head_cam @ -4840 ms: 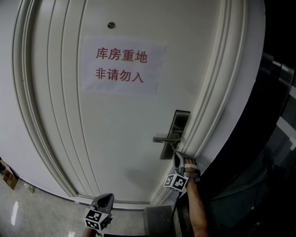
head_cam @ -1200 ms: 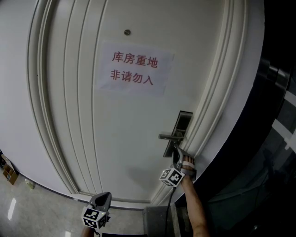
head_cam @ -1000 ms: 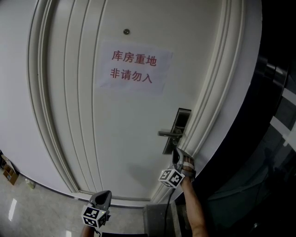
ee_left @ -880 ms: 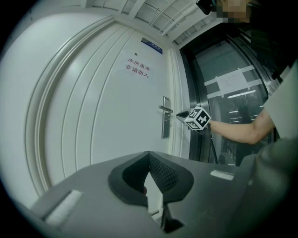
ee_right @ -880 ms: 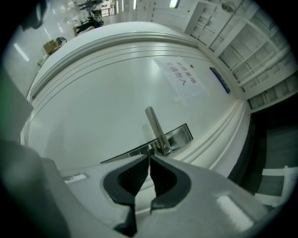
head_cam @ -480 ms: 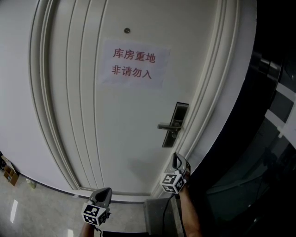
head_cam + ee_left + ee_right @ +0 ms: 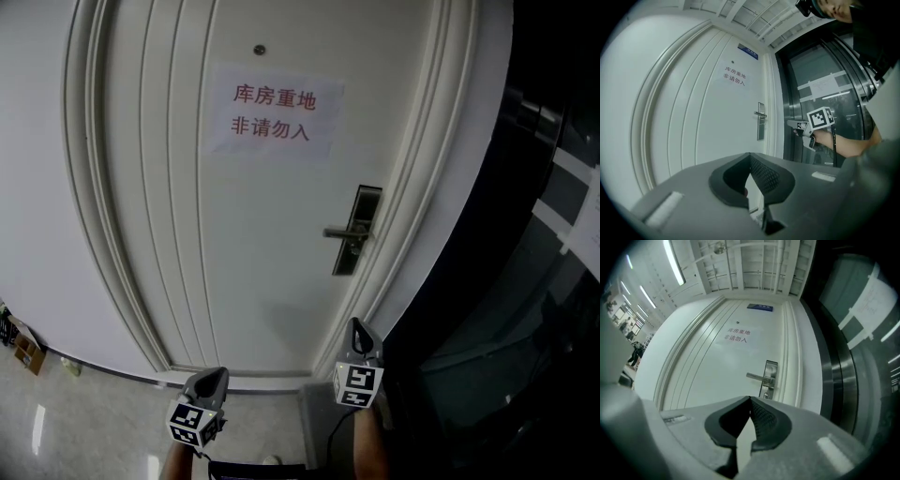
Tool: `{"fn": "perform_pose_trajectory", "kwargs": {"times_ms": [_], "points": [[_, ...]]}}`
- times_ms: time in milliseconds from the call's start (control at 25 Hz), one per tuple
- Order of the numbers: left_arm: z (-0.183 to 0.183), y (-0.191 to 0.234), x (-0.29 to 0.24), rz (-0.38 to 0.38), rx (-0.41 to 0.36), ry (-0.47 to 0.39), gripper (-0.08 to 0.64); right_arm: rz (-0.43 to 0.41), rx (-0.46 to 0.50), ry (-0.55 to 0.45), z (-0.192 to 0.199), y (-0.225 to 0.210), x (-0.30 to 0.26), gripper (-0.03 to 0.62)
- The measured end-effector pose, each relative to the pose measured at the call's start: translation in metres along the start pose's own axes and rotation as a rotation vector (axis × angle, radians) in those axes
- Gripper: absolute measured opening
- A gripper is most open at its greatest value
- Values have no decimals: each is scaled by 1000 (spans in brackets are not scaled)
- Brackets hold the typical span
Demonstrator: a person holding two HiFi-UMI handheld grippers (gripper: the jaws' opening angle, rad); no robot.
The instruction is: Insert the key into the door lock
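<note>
A white door [image 7: 234, 234] bears a steel lock plate [image 7: 361, 225] with a lever handle [image 7: 342, 232]. My right gripper [image 7: 354, 323] hangs well below the lock, apart from the door, shut with nothing between its jaws. In the right gripper view it [image 7: 750, 399] points at the lock plate [image 7: 769, 376]. A small dark thing [image 7: 767, 395] sits at the keyhole under the handle, too small to identify. My left gripper [image 7: 217, 372] is low at the left, shut [image 7: 750, 157], with nothing seen in it. The left gripper view shows the right gripper [image 7: 794, 123] beside the door frame.
A paper sign [image 7: 274, 112] with red print hangs on the door. Dark glass panels [image 7: 525, 281] with a paper notice [image 7: 586, 220] stand to the right. A cardboard box [image 7: 23, 342] lies on the floor at lower left. A grey block [image 7: 323, 412] sits at the door's foot.
My right gripper has let go at the lock plate, drawn back and down from the door, rolled and shut. The left gripper has shifted slightly.
</note>
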State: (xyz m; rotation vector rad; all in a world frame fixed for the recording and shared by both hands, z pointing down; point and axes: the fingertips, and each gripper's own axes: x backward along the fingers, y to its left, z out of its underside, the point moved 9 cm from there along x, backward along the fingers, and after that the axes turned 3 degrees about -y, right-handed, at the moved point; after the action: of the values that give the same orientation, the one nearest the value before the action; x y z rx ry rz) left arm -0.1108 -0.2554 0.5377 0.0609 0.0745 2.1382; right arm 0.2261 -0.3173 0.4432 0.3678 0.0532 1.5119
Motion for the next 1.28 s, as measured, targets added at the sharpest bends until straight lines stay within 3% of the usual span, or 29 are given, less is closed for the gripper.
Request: {"fn": "perform_pose_trajectory", "kwargs": {"times_ms": [480, 1280], "points": [[-9, -5, 41, 42, -17, -24, 2, -9, -135, 58, 10, 46, 98, 2], [-11, -46, 106, 83, -25, -71, 2, -32, -188, 112, 19, 83, 226, 2]]}}
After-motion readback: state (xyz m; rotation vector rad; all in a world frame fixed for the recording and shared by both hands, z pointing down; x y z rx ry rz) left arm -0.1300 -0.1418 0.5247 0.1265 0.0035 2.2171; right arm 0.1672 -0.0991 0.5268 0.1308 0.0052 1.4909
